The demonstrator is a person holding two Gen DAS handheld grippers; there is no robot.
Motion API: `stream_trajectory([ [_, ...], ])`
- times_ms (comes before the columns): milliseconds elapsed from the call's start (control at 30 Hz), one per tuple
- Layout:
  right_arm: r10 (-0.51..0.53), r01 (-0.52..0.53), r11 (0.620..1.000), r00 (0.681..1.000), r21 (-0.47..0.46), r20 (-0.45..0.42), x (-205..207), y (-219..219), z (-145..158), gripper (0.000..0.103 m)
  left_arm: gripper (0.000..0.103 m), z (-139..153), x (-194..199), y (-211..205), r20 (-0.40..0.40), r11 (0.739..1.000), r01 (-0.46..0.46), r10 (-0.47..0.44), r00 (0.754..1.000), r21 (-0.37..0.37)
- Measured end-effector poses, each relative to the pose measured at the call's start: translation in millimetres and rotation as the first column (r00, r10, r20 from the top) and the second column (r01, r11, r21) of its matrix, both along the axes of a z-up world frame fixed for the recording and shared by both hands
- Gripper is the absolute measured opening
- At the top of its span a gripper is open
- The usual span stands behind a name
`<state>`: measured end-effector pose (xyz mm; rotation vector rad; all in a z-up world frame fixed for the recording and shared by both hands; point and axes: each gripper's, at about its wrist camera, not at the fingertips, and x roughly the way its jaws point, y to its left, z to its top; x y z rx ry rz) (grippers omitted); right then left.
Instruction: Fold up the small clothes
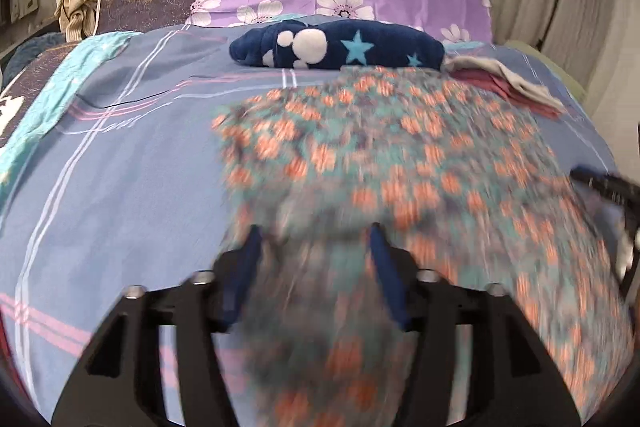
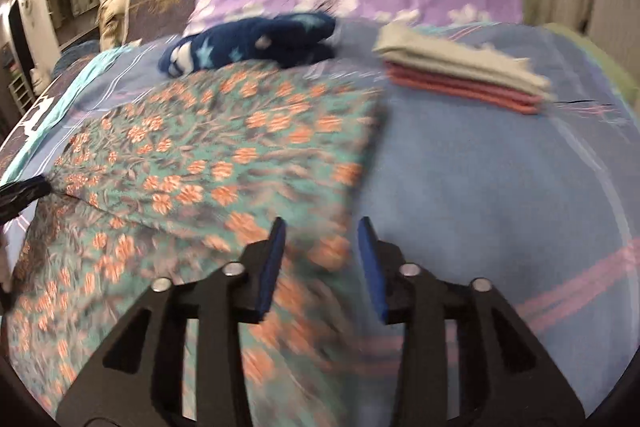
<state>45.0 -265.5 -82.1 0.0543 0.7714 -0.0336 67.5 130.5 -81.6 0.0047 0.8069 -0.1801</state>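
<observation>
Blue-sheeted bed [image 2: 500, 179]: floral garment [image 2: 224, 155], navy fleece [image 2: 256, 43], folded stack [image 2: 460, 79].

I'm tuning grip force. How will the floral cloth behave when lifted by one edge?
Probably floppy: the floral cloth lies draped flat over the bedsheet with soft creases. It looks thin, so likely light. It may slip out unless the left gripper pinches firmly.

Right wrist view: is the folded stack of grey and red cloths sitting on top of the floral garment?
No, the folded stack lies on the blue bedsheet, apart from the floral garment and to its right.
</observation>
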Motion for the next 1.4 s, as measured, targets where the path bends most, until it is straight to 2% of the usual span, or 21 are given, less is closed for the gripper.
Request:
stream_trajectory([
  [100, 0.004, -0.004, 0.999, 1.000, 0.054, -0.008, -32.4, -15.1, 3.7, 0.041, 0.067, -6.7, -34.1, 14.6, -0.032, 1.000, 0.013, -0.013, 0.999, 0.007],
  [200, 0.030, -0.026, 0.993, 0.999, 0.117, -0.034, -58.7, -19.7, -1.9, 0.041, 0.067, -21.6, -59.8, 24.8, -0.098, 0.998, 0.029, -0.035, 0.995, -0.055],
  [367, 0.071, -0.056, 0.980, 0.994, 0.189, -0.079, -99.2, -14.3, -19.0, 0.041, 0.067, -25.2, -91.0, 24.5, -0.119, 0.993, 0.093, -0.102, 0.988, -0.077],
  [533, 0.084, -0.063, 0.973, 0.993, 0.220, -0.086, -139.6, -10.5, -28.2, 0.041, 0.059, -28.6, -123.8, 19.8, -0.139, 0.986, 0.156, -0.163, 0.977, -0.060],
  [700, 0.101, -0.074, 0.951, 0.992, 0.302, -0.076, -182.5, -18.7, -30.0, 0.041, 0.052, -31.3, -160.7, 34.1, -0.118, 0.974, 0.139, -0.161, 0.980, -0.178],
  [800, 0.115, -0.079, 0.925, 0.990, 0.370, -0.076, -210.5, -25.4, -31.0, 0.041, 0.043, -32.4, -184.8, 41.3, -0.106, 0.956, 0.129, -0.162, 0.981, -0.265],
  [867, 0.129, -0.080, 0.898, 0.988, 0.432, -0.084, -230.3, -31.5, -32.6, 0.041, 0.042, -33.6, -201.0, 42.6, -0.104, 0.942, 0.129, -0.168, 0.980, -0.311],
  [1000, 0.184, -0.123, 0.859, 0.980, 0.496, -0.077, -245.6, -35.8, -37.4, 0.042, 0.042, -34.9, -224.5, 32.5, -0.080, 0.930, 0.186, -0.222, 0.972, -0.317],
  [1100, 0.181, -0.104, 0.833, 0.979, 0.543, -0.091, -240.6, -37.9, -38.0, 0.044, 0.042, -37.0, -216.9, 32.7, -0.098, 0.923, 0.171, -0.217, 0.971, -0.345],
  [1233, 0.216, -0.126, 0.823, 0.971, 0.554, -0.100, -253.5, -35.2, -35.4, 0.044, 0.042, -34.8, -224.0, 30.7, -0.114, 0.924, 0.169, -0.219, 0.969, -0.342],
  [1300, 0.219, -0.130, 0.810, 0.972, 0.572, -0.089, -252.1, -36.4, -38.1, 0.044, 0.040, -37.3, -224.2, 34.2, -0.113, 0.917, 0.150, -0.205, 0.972, -0.369],
  [1367, 0.214, -0.116, 0.771, 0.973, 0.626, -0.084, -242.1, -37.5, -43.2, 0.042, 0.017, -39.3, -219.2, 36.7, -0.117, 0.914, 0.121, -0.179, 0.977, -0.386],
  [1400, 0.222, -0.117, 0.759, 0.971, 0.641, -0.086, -238.3, -35.4, -43.7, 0.025, 0.003, -40.3, -215.1, 36.8, -0.132, 0.913, 0.103, -0.167, 0.977, -0.395],
])
